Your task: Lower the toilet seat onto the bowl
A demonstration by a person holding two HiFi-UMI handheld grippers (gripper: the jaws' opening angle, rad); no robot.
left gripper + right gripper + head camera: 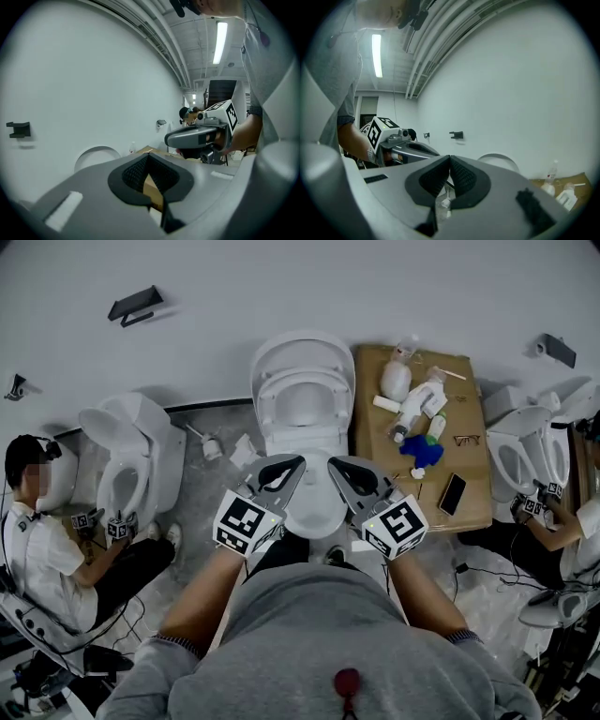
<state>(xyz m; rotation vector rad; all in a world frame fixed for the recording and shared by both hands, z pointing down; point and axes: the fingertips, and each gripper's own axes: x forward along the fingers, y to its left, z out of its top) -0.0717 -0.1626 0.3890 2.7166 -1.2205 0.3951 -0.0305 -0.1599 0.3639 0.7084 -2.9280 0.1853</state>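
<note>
A white toilet stands against the wall in the head view, its seat (305, 401) and lid (302, 351) tipped up over the bowl (317, 512). My left gripper (297, 462) and right gripper (333, 462) hover side by side above the bowl's front half, tips pointing at the raised seat and short of it. Both are shut with nothing between the pads. In the left gripper view the shut left gripper (148, 155) faces the round lid (95, 157), with the right gripper (197, 136) beside it. The right gripper view shows its shut tips (450, 157) below the lid (499, 161).
A cardboard-topped table (469, 512) right of the toilet carries bottles (412, 399), a blue object (424, 451), glasses and a phone (452, 493). A toilet brush (208, 444) lies on the floor to the left. Other toilets (127, 465) (525, 451) with people stand on both sides.
</note>
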